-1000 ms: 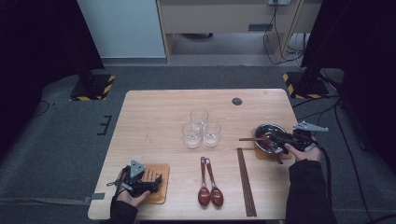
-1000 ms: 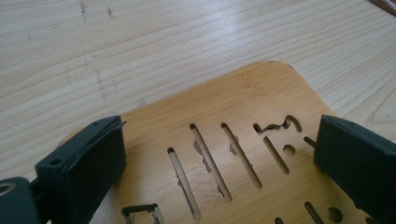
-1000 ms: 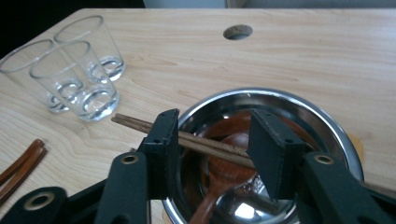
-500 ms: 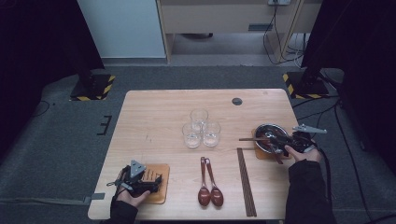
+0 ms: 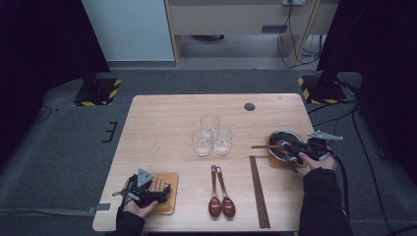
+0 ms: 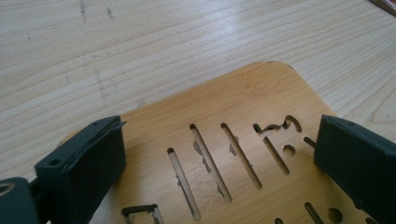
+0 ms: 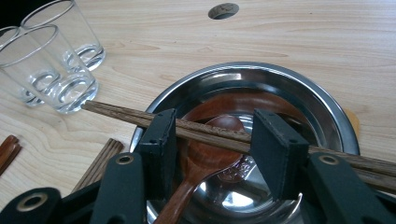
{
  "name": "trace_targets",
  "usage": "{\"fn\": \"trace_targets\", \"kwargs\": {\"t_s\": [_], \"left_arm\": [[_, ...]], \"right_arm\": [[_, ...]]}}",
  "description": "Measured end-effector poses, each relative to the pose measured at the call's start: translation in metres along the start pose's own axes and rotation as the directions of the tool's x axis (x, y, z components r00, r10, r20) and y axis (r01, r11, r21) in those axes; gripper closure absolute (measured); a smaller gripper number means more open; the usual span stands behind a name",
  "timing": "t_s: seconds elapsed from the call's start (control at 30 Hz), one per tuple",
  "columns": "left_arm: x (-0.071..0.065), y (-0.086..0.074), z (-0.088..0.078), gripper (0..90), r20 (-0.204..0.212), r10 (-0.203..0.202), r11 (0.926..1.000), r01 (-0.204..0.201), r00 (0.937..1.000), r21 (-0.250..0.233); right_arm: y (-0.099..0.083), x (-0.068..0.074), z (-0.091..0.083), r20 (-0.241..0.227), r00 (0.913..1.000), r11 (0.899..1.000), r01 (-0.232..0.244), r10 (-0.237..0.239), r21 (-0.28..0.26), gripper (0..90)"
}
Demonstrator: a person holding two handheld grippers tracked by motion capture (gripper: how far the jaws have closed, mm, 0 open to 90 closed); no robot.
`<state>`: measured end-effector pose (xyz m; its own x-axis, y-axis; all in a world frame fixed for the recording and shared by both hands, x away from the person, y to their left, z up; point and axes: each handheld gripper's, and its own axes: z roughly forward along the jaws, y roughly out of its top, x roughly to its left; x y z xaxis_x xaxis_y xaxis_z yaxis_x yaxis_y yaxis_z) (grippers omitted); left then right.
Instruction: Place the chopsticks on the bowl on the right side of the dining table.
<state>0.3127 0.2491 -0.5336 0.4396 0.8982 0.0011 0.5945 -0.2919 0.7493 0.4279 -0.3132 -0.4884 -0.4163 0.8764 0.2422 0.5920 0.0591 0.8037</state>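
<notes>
High view: the wooden table (image 5: 162, 128) is seen whole, but its right end is crowded, and the right gripper (image 5: 302, 147) is partly masked by the hand (image 5: 314, 160) that holds it. A steel bowl (image 5: 281, 139) is set on a mat near the right edge, just beside that gripper. In the right gripper view the bowl (image 7: 322, 102) is cut off at the bottom by the gripper body. A pair of dark wooden chopsticks (image 7: 205, 130) is laid across its rim, running left to right through both jaws. The jaws have just been opening; they stand apart with the chopsticks crossing between them, and no pad appears to press on the sticks, though the contact points are hard to make out. A reddish-brown spoon (image 7: 210, 149) lies in the bowl beneath them, its handle hidden low in frame. The left gripper (image 6: 219, 154) is open, its jaws spread over a slotted bamboo coaster (image 6: 233, 121).
</notes>
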Motion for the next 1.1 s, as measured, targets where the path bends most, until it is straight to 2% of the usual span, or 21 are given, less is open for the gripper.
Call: {"fn": "trace_targets", "kwargs": {"t_s": [0.33, 0.43, 0.87, 1.1], "left_arm": [[0.000, 0.000, 0.000, 1.2, 0.000, 0.000, 1.0000, 0.000, 1.0000, 0.000], [0.000, 0.000, 0.000, 1.2, 0.000, 0.000, 1.0000, 0.000, 1.0000, 0.000], [0.000, 0.000, 0.000, 1.2, 0.000, 0.000, 1.0000, 0.000, 1.0000, 0.000], [0.000, 0.000, 0.000, 1.2, 0.000, 0.000, 1.0000, 0.000, 1.0000, 0.000]], "right_arm": [[0.000, -0.001, -0.001, 0.002, 0.9999, 1.000, -0.013, 0.013, -0.003, 49.7], [0.002, 0.001, -0.003, -0.011, 0.9998, 1.000, -0.015, 0.015, -0.023, 49.4], [0.014, 0.010, -0.014, -0.036, 0.9992, 0.997, 0.013, -0.016, -0.075, 47.1], [0.022, 0.017, -0.019, -0.066, 0.9974, 0.995, 0.021, -0.028, -0.100, 44.6]]}}
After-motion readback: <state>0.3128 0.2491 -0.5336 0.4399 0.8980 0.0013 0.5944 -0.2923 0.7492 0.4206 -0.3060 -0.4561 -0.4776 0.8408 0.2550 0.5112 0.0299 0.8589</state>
